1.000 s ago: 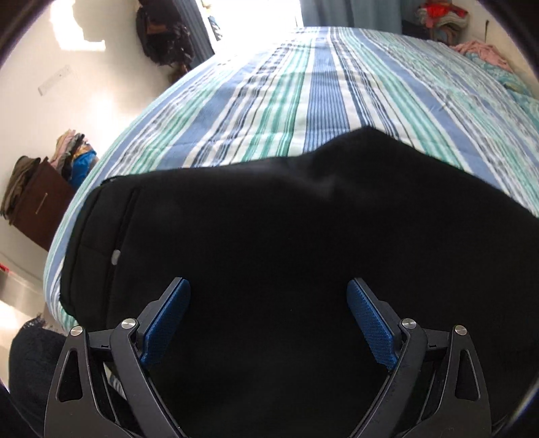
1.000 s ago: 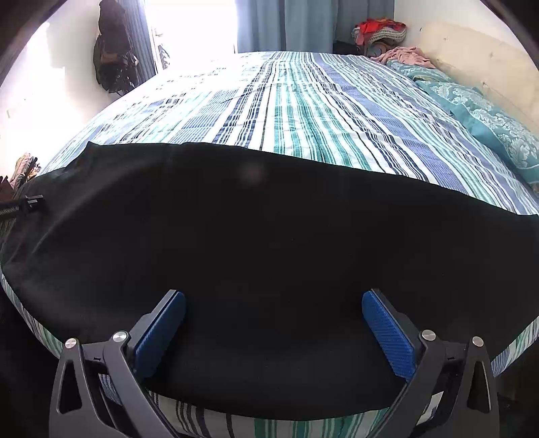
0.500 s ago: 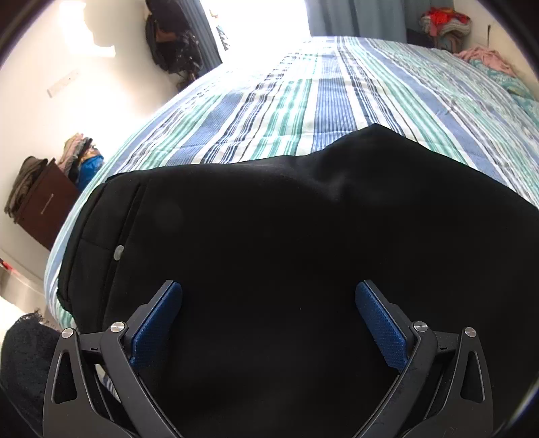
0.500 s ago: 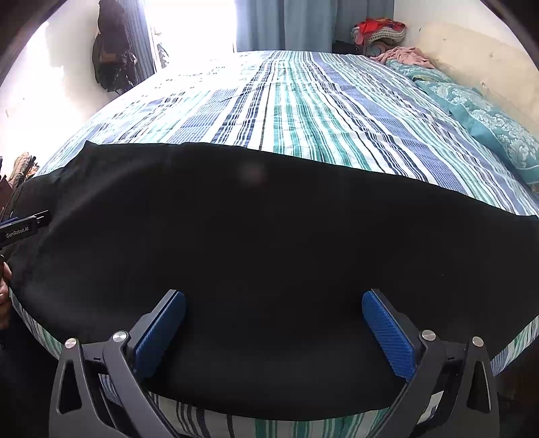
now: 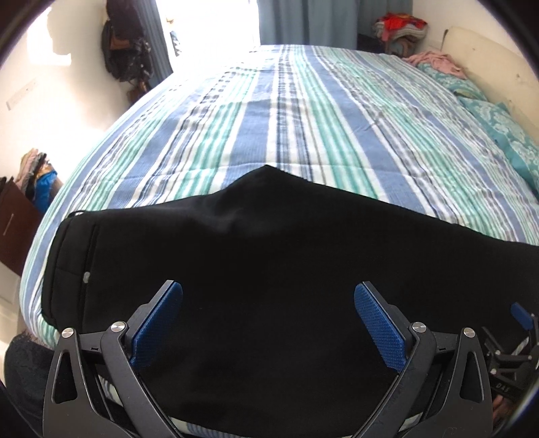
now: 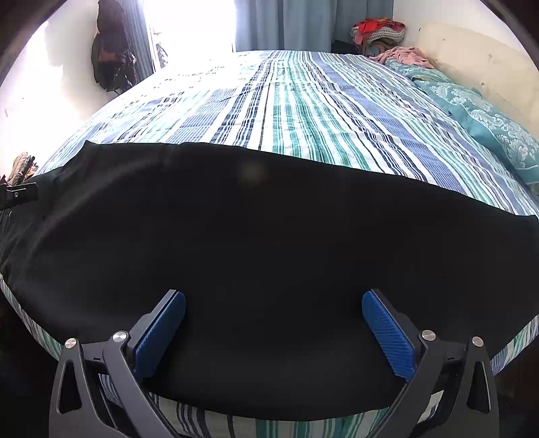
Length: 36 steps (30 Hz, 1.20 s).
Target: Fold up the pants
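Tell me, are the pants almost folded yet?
Not yet. Done: the black pants lie spread flat on the striped bed, waistband at the left end. In hand: nothing; the left gripper and right gripper hover open above the cloth. Left: no cross fold shows yet, so that folding remains.

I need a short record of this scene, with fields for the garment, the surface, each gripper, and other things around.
garment: black pants, spread flat across the near edge of the bed, waistband end with a small button toward the left
surface: bed with striped sheet
left gripper: open, above the waist part, nothing between its fingers
right gripper: open, above the leg part, nothing between its fingers
pillow: teal patterned, right side of bed
pink cloth: far right corner of bed
curtain: behind the bed
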Tool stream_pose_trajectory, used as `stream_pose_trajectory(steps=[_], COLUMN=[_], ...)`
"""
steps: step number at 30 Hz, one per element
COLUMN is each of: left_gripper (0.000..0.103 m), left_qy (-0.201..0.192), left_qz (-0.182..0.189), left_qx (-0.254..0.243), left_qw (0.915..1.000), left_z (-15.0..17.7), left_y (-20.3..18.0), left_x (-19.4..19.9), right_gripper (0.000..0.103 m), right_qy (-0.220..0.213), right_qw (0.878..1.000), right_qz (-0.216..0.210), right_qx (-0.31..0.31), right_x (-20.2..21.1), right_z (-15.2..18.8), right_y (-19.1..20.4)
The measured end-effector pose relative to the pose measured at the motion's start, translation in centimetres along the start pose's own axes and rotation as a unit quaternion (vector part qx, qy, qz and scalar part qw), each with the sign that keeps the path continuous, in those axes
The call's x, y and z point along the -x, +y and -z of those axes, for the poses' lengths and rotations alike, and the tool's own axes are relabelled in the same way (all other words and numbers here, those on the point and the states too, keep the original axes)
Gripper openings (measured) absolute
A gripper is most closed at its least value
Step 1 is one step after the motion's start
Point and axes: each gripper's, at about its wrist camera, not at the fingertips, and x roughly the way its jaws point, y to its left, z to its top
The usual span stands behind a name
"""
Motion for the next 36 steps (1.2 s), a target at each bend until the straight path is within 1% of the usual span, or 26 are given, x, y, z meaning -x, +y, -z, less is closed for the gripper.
stream_pose_trajectory(steps=[2,4,6,7,8,9,11,13,15,16,17,19,20,21,23,25,27,28,29,30,31,33,34,35,36], left_gripper=[0.102,0.102,0.102,0.103,0.103,0.103,0.103,0.103,0.103,0.103,0.103,0.103,0.103,0.103,0.103,0.103,0.103,0.103,0.103,0.103,0.103,0.103,0.103,0.103,0.103], left_qy=[0.004,0.014,0.05,0.07,0.079,0.071,0.072,0.071,0.07,0.068,0.066,0.063,0.062,0.061,0.06,0.06,0.059,0.058,0.057,0.055,0.054,0.054,0.054,0.055,0.056], left_qz=[0.001,-0.007,-0.021,-0.024,-0.018,-0.007,-0.004,-0.007,-0.009,-0.011,-0.013,-0.013,-0.011,-0.01,-0.009,-0.009,-0.009,-0.009,-0.009,-0.01,-0.011,-0.012,-0.012,-0.012,-0.011], left_qx=[-0.015,-0.032,-0.048,-0.052,-0.046,-0.034,-0.031,-0.034,-0.031,-0.03,-0.03,-0.031,-0.03,-0.03,-0.031,-0.031,-0.031,-0.031,-0.031,-0.03,-0.029,-0.027,-0.027,-0.027,-0.027], left_qw=[0.9999,0.9994,0.9974,0.9959,0.9956,0.9969,0.9969,0.9968,0.997,0.9972,0.9973,0.9974,0.9975,0.9976,0.9977,0.9977,0.9977,0.9978,0.9979,0.998,0.9981,0.9981,0.9981,0.998,0.998], left_z=[0.1,0.5,1.2,1.6,2.0,2.2,2.2,2.2,2.2,2.2,2.3,2.4,2.4,2.4,2.3,2.3,2.3,2.3,2.3,2.4,2.5,2.5,2.5,2.4,2.4], left_y=[-1.2,-2.0,-2.5,-2.6,-2.4,-1.9,-1.7,-1.8,-1.8,-1.8,-1.8,-1.9,-1.8,-1.8,-1.6,-1.6,-1.5,-1.6,-1.6,-1.6,-1.6,-1.7,-1.7,-1.6,-1.6], left_x=[-0.5,-1.6,-3.7,-4.8,-5.4,-5.4,-5.3,-5.3,-5.3,-5.3,-5.3,-5.3,-5.3,-5.3,-5.3,-5.3,-5.2,-5.2,-5.2,-5.2,-5.1,-5.1,-5.1,-5.1,-5.2], right_gripper=[0.103,0.103,0.103,0.103,0.103,0.103,0.103,0.103,0.103,0.102,0.102,0.102,0.102,0.102,0.1,0.094,0.09,0.09,0.09,0.089,0.087,0.081,0.081,0.08,0.078], right_qy=[0.0,0.0,0.003,0.005,0.007,0.005,0.006,0.033,0.046,0.053,0.064,0.1,0.113,0.114,0.113,0.103,0.087,0.079,0.064,0.045,0.026,-0.006,-0.015,-0.017,-0.014], right_qw=[1.0,1.0,1.0,1.0,1.0,1.0,0.998,0.993,0.986,0.985,0.985,0.987,0.987,0.987,0.986,0.986,0.98,0.975,0.969,0.962,0.954,0.929,0.916,0.909,0.908], right_qz=[0.0,-0.001,-0.004,-0.009,-0.015,-0.024,-0.038,-0.061,-0.088,-0.095,-0.094,-0.073,-0.06,-0.046,-0.013,0.046,0.09,0.102,0.096,0.074,0.036,-0.065,-0.102,-0.124,-0.135], right_qx=[0.0,0.0,0.002,0.002,-0.002,-0.011,-0.046,-0.092,-0.131,-0.137,-0.131,-0.106,-0.1,-0.104,-0.121,-0.126,-0.154,-0.183,-0.219,-0.257,-0.296,-0.365,-0.387,-0.397,-0.396], right_x=[0.0,0.0,0.1,0.3,0.6,1.0,1.8,1.9,2.2,2.2,2.1,1.3,0.9,0.6,0.2,0.5,1.7,2.4,3.3,4.1,4.7,4.9,4.8,4.5,4.2], right_z=[0.0,0.0,-0.1,-0.3,-0.5,-0.6,-0.8,-1.0,-1.4,-1.7,-2.3,-3.2,-3.6,-3.9,-4.1,-3.9,-3.2,-2.7,-2.1,-1.3,-0.6,0.8,1.4,1.7,1.8], right_y=[0.0,0.0,-0.2,-0.3,-0.6,-1.0,-2.6,-4.8,-7.6,-9.1,-10.7,-14.0,-16.1,-18.6,-24.0,-29.1,-34.1,-36.4,-38.5,-40.3,-41.8,-43.9,-44.2,-44.3,-44.2])
